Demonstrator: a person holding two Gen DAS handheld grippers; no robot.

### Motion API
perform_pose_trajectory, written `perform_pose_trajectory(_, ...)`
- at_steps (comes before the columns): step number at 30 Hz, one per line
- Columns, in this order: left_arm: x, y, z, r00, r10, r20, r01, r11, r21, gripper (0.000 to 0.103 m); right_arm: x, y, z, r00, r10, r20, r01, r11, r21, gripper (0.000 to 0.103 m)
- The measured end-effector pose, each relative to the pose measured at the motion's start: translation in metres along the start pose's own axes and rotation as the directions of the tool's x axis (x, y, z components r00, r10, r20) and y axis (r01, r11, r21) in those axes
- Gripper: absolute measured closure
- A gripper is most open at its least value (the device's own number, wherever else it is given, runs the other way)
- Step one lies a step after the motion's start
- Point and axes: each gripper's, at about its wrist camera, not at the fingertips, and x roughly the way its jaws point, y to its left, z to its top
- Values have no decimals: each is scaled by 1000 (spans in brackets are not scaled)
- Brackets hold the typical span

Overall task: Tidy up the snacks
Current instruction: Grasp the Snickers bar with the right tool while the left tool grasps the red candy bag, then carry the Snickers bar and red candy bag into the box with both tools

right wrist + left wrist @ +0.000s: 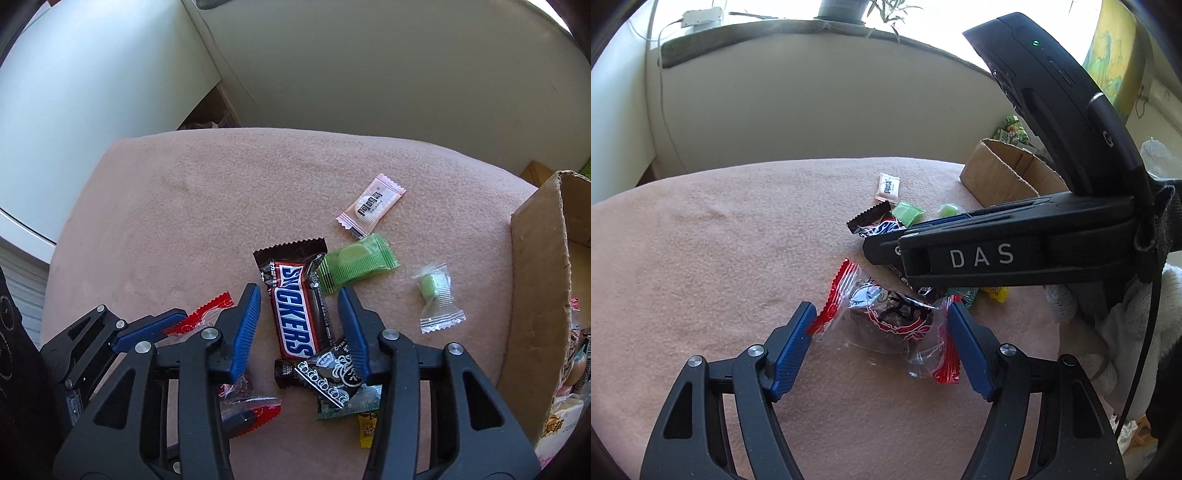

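Two hand-held grippers work over a scatter of snacks on a pink blanket, with an open cardboard box standing at the right edge of the spread. The left gripper has its blue-padded fingers spread wide on either side of a clear wrapper with red crimped ends holding a dark cake; the pads sit just beside the red ends without clamping them, and the printing on the wrapper is too distorted to read. The right gripper, marked "DAS" in white letters on its side in the left wrist view, is likewise open, its fingers straddling a brown chocolate bar lettered "SNICKERS" in white on blue, which lies flat on the blanket between the pads. At the near end of the bar lies a black packet with white patterning and the word "Cream", overlapping a green-edged wrapper and a yellow one whose writing cannot be made out. Just beyond the bar to the right lies a green sachet, and farther off a pale pink sachet printed with dark characters. Nearer the box sits a clear-wrapped green candy. More packets show inside the box, their labels unclear. In the left wrist view a window ledge with a potted plant runs along the far wall.
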Motion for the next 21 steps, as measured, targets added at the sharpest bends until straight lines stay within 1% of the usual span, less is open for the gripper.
perform_pose_trajectory(1, 1, -1, 0, 1000, -6, -3, 6, 1000, -1, 37, 2, 1, 1, 1000, -6, -3, 6, 1000, -7, 57)
perform_pose_trajectory(3, 1, -2, -1, 1000, -3, 1, 3, 1000, 6, 38, 5, 3, 1, 1000, -15, -3, 15, 1000, -5, 58)
perform_pose_trajectory(4, 1, -4, -1, 1000, -5, 3, 5, 1000, 11, 40, 6, 4, 1, 1000, -21, -3, 21, 1000, -7, 67)
perform_pose_trajectory(5, 1, -4, -2, 1000, -5, 4, 4, 1000, 16, 40, 8, 7, 2, 1000, -23, -5, 23, 1000, -7, 71)
perform_pose_trajectory(6, 1, -5, -2, 1000, -5, 8, 5, 1000, 19, 42, 9, 7, 2, 1000, -23, -4, 23, 1000, -4, 72)
perform_pose_trajectory(8, 1, -6, -3, 1000, -17, 14, 16, 1000, 23, 49, 8, 5, 1, 1000, -16, 0, 16, 1000, 7, 72)
perform_pose_trajectory(15, -3, -5, -4, 999, -24, 23, 23, 1000, 21, 54, -3, 3, -2, 999, -6, 40, 5, 1000, 27, 73)
perform_pose_trajectory(17, -7, -4, -6, 999, -24, 27, 24, 1000, 20, 55, -12, -3, -8, 999, 2, 44, -3, 1000, 26, 73)
perform_pose_trajectory(21, -17, 0, -8, 999, -27, 38, 26, 1000, 17, 56, -24, -7, -12, 998, -7, 65, 6, 1000, 27, 73)
